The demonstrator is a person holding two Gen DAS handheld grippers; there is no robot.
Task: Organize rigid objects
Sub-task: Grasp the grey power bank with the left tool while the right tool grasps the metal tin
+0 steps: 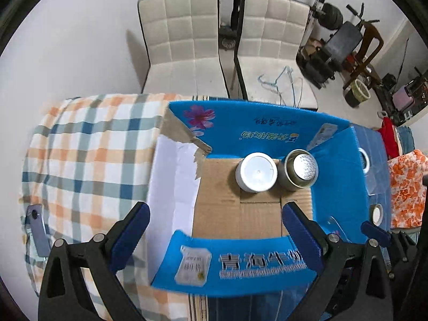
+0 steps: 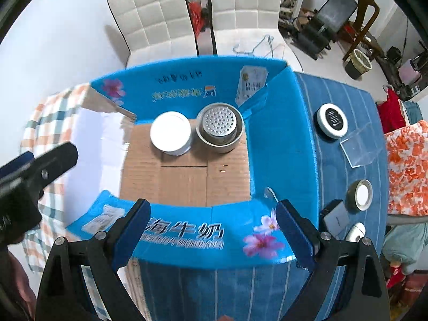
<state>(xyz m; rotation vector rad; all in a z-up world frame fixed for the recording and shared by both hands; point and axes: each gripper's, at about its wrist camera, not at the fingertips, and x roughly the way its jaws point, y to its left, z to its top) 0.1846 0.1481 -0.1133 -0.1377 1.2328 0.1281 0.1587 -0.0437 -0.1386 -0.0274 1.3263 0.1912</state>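
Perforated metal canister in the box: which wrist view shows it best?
Right wrist: the perforated metal canister is sharp, its holed top and rim fully visible beside the white-lidded jar. Left wrist shows it smaller, glare washing out the holes.

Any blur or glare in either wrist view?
Left wrist: box near flap text smeared, cans sharp, no harsh glare. Right wrist: left tongs blurred at left edge, box rim soft, metal can crisp. Both: strong fisheye bending.
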